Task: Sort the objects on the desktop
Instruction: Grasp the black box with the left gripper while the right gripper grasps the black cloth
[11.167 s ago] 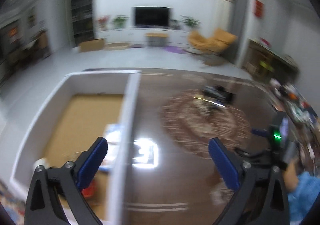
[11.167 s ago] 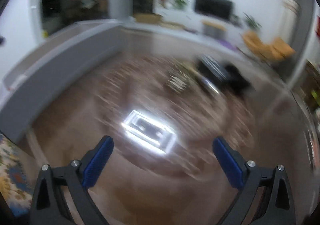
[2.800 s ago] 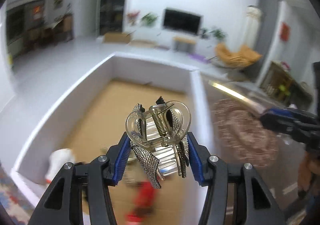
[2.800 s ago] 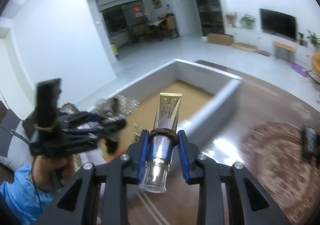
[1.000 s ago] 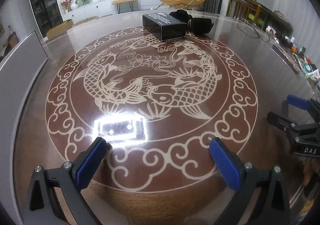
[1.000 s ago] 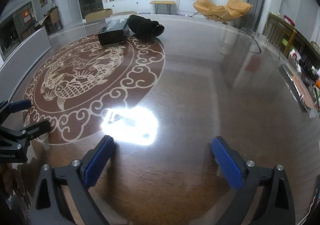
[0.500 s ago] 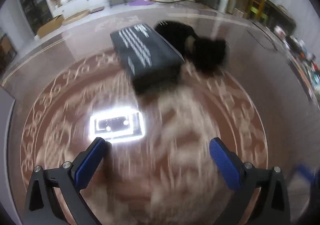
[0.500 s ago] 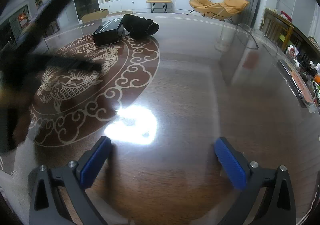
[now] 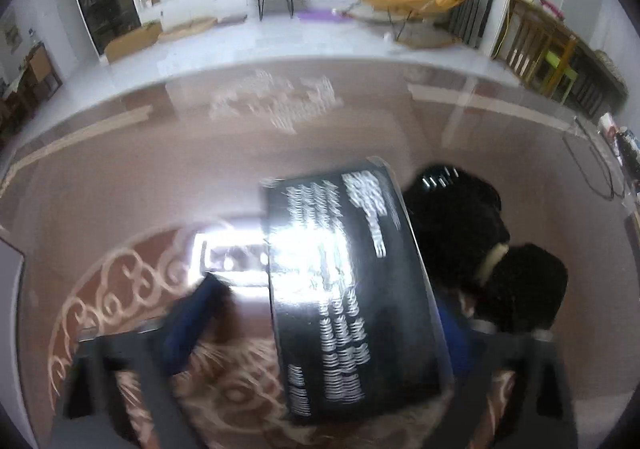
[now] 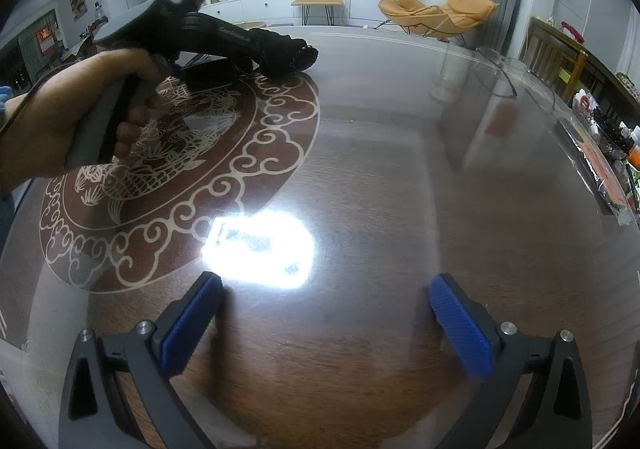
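One second ago our left tongs (image 9: 320, 313) gaped over bare tabletop (image 9: 120, 177); now they are closing around the black box (image 9: 348, 289). Our right tongs (image 10: 324, 317) gape empty.

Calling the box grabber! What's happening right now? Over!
Left tool closing around black box. Right tool open, empty. Black fuzzy thing against the box's far side.

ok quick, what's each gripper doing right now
left gripper: jaws closing around the black box, left pad not yet touching it.
right gripper: open, empty, above the table.
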A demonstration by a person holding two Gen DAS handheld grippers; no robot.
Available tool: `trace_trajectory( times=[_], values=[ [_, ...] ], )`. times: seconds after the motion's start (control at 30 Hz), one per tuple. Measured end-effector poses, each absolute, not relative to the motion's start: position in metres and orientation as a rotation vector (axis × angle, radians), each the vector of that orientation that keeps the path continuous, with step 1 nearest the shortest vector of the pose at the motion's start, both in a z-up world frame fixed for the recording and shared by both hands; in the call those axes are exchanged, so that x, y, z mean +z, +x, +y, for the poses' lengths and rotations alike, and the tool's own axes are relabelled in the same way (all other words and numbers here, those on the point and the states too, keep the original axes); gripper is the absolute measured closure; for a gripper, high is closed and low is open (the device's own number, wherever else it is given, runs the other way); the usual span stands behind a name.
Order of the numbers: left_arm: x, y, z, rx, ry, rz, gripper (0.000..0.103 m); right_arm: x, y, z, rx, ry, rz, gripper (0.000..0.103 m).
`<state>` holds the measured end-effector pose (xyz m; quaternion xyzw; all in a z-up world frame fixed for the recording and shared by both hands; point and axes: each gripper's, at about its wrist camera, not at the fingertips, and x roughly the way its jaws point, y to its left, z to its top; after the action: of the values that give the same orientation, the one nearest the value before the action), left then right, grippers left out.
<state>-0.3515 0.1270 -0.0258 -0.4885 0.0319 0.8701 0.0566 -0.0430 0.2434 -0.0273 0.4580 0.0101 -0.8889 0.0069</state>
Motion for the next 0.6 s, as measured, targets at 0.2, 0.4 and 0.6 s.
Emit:
trace_trajectory(
  times=[0.2,0.4,0.6],
  values=[
    [-0.025,-0.325,0.083,2.666,-1.430,0.078,0.045,-0.028,-0.044,0.244,-2.779,1.433,0.028,0.000],
    [-0.027,-0.240,0.033,2.633,-1.409,0.129,0.045,-0.025,-0.122,0.233,-2.628,1.397,0.104,0.000],
    [-0.026,-0.165,-0.013,2.617,-1.423,0.120,0.045,-0.020,-0.262,0.210,-2.562,1.440,0.099,0.000]
  ],
)
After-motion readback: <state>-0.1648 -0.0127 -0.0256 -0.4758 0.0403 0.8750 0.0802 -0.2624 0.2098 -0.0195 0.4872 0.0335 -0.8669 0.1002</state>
